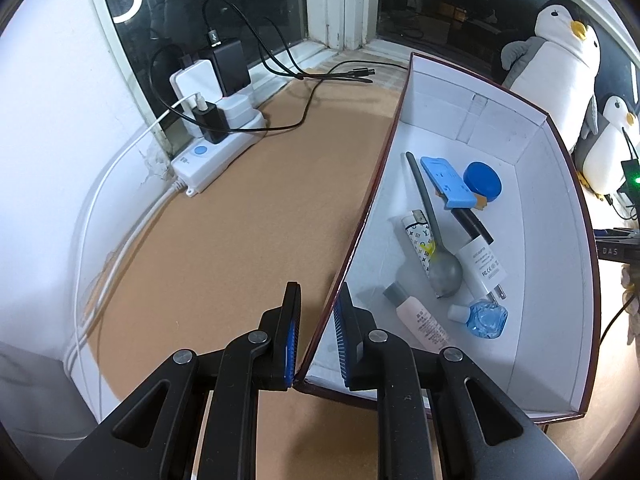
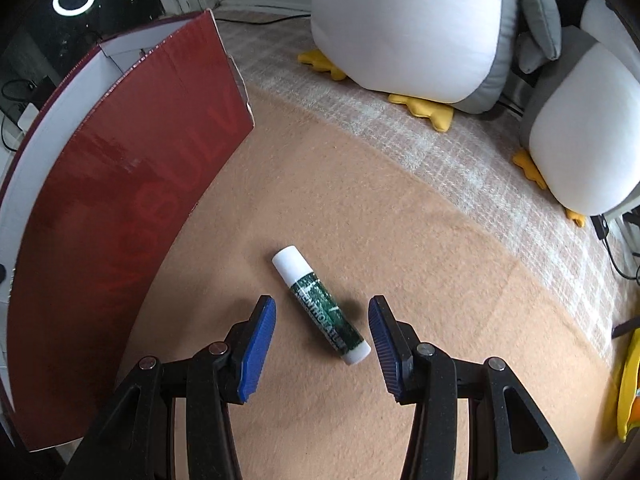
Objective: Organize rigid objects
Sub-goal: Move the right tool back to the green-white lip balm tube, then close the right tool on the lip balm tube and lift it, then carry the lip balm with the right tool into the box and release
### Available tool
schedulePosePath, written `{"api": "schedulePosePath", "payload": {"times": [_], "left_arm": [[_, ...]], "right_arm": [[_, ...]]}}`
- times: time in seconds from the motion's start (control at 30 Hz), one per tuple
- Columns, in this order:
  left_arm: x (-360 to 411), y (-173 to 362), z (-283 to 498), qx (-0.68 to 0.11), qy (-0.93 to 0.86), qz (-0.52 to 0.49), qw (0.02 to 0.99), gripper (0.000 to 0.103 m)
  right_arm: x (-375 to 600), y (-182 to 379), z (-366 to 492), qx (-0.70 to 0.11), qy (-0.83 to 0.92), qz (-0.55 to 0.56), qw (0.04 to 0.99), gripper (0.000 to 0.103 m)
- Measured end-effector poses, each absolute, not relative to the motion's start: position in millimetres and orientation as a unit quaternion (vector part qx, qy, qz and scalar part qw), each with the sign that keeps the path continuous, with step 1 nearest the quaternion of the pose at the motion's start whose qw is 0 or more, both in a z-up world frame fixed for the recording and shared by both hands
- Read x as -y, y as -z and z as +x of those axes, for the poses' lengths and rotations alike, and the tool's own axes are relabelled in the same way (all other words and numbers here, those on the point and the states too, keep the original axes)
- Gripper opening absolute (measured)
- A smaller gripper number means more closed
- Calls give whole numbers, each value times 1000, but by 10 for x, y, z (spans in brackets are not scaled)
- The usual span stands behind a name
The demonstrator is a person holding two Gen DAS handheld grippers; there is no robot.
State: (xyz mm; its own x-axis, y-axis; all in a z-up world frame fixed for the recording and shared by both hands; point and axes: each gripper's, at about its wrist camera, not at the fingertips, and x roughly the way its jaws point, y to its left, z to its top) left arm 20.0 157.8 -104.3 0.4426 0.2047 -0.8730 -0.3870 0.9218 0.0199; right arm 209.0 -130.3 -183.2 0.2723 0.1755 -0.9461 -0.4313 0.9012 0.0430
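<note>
While the left tongs (image 1: 316, 332) pinch the near corner wall of the dark-red cardboard box with white inside (image 1: 536, 184), the right tongs (image 2: 322, 346) stand open, gripping nothing. Between their blue pads lies a green-and-white lip-balm tube (image 2: 320, 305) on the tan felt surface (image 2: 400, 240), just right of the box, lying diagonally, its white cap toward the upper left.
</note>
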Motion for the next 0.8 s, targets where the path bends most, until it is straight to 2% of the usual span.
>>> {"api": "schedulePosePath", "payload": {"times": [0.23,0.4,0.5,0.8], "left_arm": [[-1580,1047,194,-498,-176,-91,844,16],[-1577,1046,196,-498,-175,-92,845,16],[-1579,1049,192,-497,-175,-93,845,16],[-1594,1046,187,-493,-170,-98,848,16]], "right_arm": [[1224,1891,2166,-578,-191,-124,784,41],[1188,1889,2161,-580,-191,-120,783,21],[1180,1883,2133,-580,-190,-119,783,14],[1419,1852,1934,-583,-181,-62,789,14]]}}
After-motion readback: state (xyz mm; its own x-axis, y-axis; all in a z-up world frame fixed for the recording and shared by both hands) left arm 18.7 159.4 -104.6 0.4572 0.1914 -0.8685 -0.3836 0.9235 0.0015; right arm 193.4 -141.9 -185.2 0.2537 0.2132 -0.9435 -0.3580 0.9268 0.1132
